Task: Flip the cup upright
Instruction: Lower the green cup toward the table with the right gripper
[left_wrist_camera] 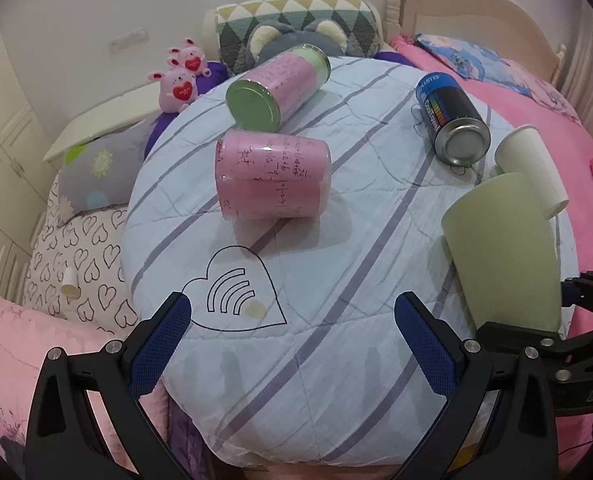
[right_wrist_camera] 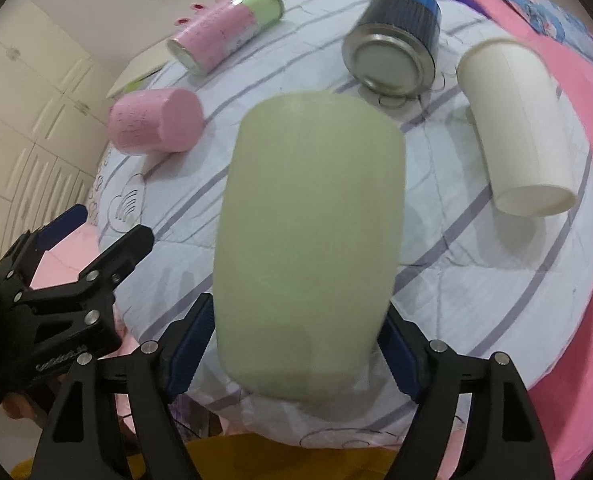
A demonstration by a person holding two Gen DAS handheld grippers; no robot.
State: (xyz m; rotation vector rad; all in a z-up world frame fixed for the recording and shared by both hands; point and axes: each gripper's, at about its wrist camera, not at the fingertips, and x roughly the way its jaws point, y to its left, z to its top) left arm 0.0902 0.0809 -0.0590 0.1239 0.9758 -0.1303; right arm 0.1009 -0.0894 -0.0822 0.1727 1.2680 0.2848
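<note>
Pale green and matte, the cup fills the middle of the right wrist view, its closed base pointing away from the camera and its mouth end toward the gripper. It is smooth and plain, slightly tapered with a rounded base edge, and looks blurred at this close range. The right gripper is clamped on it: one blue ribbed pad presses each side near the mouth end. From the left wrist view the cup stands at the right edge, base up and leaning, above the quilt; whether its rim touches the quilt I cannot tell.

The left gripper hovers low over the quilt with its fingers wide apart and nothing between them; its pads carry the same blue knurled texture on black frames with silver bolts.

Stitched white fabric with lilac stripes and a heart outline makes up the quilt, which bulges into a rounded mound. On it lie a short pink tub on its side with handwriting on it, a longer pink can with green ends just behind and touching it, a dark spray can with a shiny metal base, and a white paper cup lying near the green one.
</note>
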